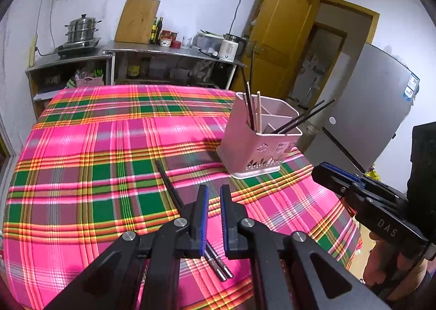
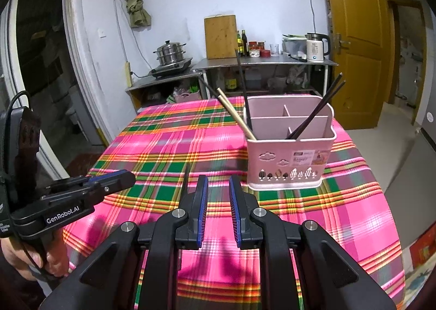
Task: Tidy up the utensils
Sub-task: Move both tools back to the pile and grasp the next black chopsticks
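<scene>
plaid table (image 2: 163,146) in a kitchen | pink caddy (image 2: 291,162) far right, some chopsticks already in it | left gripper (image 1: 214,190) nearly closed, nothing pinched, black chopsticks (image 1: 170,183) lying on the cloth under it | right gripper (image 2: 218,181) slightly apart, empty

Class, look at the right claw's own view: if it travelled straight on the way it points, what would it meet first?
The right claw points down at bare plaid tablecloth, so probably cloth first. The pink utensil holder sits slightly right of that line; depth is unclear.
</scene>
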Demonstrator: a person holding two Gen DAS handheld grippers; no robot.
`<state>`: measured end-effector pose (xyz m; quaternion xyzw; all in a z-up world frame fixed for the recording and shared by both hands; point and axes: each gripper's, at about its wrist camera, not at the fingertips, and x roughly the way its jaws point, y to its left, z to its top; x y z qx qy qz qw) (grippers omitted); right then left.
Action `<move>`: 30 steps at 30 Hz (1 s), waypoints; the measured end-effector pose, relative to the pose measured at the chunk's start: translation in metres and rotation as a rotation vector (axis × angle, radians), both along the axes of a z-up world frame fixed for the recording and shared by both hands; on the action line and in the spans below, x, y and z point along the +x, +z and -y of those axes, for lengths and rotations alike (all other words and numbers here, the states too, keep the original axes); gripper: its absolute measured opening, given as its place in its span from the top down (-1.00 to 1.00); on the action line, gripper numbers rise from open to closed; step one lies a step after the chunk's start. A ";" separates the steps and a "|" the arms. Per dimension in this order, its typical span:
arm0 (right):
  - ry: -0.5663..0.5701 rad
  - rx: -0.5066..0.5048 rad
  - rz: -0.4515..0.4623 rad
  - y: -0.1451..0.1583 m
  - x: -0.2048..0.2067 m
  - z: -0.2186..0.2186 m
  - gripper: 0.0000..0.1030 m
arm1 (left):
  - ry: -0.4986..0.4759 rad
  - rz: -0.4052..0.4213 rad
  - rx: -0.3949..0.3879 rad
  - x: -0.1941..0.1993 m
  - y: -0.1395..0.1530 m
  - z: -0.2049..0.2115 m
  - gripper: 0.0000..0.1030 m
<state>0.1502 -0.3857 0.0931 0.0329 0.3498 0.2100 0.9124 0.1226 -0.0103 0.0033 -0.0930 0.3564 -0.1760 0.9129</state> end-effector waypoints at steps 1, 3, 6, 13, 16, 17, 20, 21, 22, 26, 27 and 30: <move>0.003 0.000 -0.005 -0.002 0.000 -0.001 0.68 | 0.002 -0.007 -0.001 0.000 -0.003 -0.001 0.85; 0.010 0.001 -0.014 -0.006 -0.001 -0.003 0.68 | 0.006 -0.023 -0.005 0.000 -0.009 -0.002 0.84; 0.017 0.000 -0.026 -0.012 -0.002 -0.005 0.68 | 0.014 -0.045 -0.006 0.002 -0.018 -0.003 0.70; 0.028 0.000 -0.057 -0.025 0.000 -0.009 0.68 | 0.031 -0.120 -0.013 0.015 -0.046 -0.006 0.67; 0.031 0.001 -0.073 -0.031 0.002 -0.010 0.68 | 0.043 -0.147 -0.008 0.024 -0.059 -0.005 0.67; 0.031 0.001 -0.076 -0.032 0.003 -0.010 0.68 | 0.047 -0.156 -0.008 0.027 -0.063 -0.005 0.67; 0.033 0.000 -0.088 -0.037 0.006 -0.010 0.69 | 0.058 -0.172 -0.006 0.039 -0.073 -0.003 0.67; 0.033 0.001 -0.093 -0.039 0.008 -0.010 0.68 | 0.064 -0.178 0.002 0.044 -0.077 -0.002 0.67; 0.033 0.000 -0.095 -0.040 0.008 -0.010 0.68 | 0.066 -0.183 0.007 0.048 -0.081 0.000 0.67; 0.030 0.001 -0.110 -0.047 0.013 -0.009 0.68 | 0.090 -0.208 0.026 0.065 -0.096 0.003 0.67; 0.029 0.000 -0.113 -0.049 0.014 -0.009 0.68 | 0.097 -0.216 0.027 0.069 -0.099 0.003 0.67; 0.027 0.001 -0.122 -0.053 0.017 -0.008 0.69 | 0.112 -0.222 0.033 0.075 -0.106 0.004 0.67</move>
